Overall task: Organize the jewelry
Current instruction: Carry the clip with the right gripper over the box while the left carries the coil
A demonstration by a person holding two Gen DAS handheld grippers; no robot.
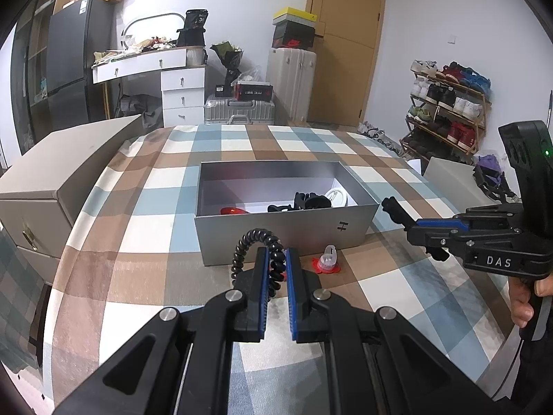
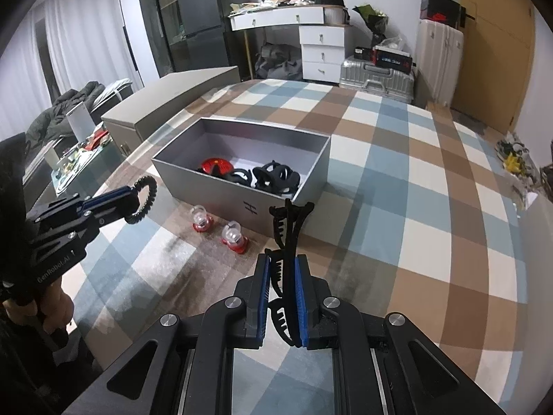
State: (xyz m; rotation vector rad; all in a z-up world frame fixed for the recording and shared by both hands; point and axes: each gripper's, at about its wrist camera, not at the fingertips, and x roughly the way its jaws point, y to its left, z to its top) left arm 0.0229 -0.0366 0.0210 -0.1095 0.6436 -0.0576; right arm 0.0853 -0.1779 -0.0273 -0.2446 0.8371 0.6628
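Between the blue pads of the right gripper (image 2: 281,259) sits a black toothed hair claw (image 2: 288,238), pinched tight; its long axis runs straight out along the fingers, the forked tip pointing ahead toward the near corner of the grey open box (image 2: 242,186), the teeth facing left. Claw and gripper are off the checked cloth (image 2: 414,180), though how high cannot be told.

Ahead and to the left of this gripper, two small clear-domed pieces on red bases (image 2: 235,237) stand on the cloth just in front of the box's near wall, one beside the other. Inside the box lie a red round piece (image 2: 216,166) at the left and several black claws (image 2: 276,176) to its right, piled against the near wall.

Off to the far left, the left gripper (image 2: 133,200) is clamped on a black spiral hair tie (image 2: 147,199). From its own camera the tie loops up out of the closed pads, the arch of the coil rising ahead of the fingertips toward the box front, with one end trailing down on the left. Only one domed piece (image 1: 326,259) shows there, just right of the fingertips and between them and the box wall.

A person's hand (image 1: 522,297) grips the right tool's handle at the edge of that view. A grey cabinet (image 2: 166,110) stands beyond the box on the left.
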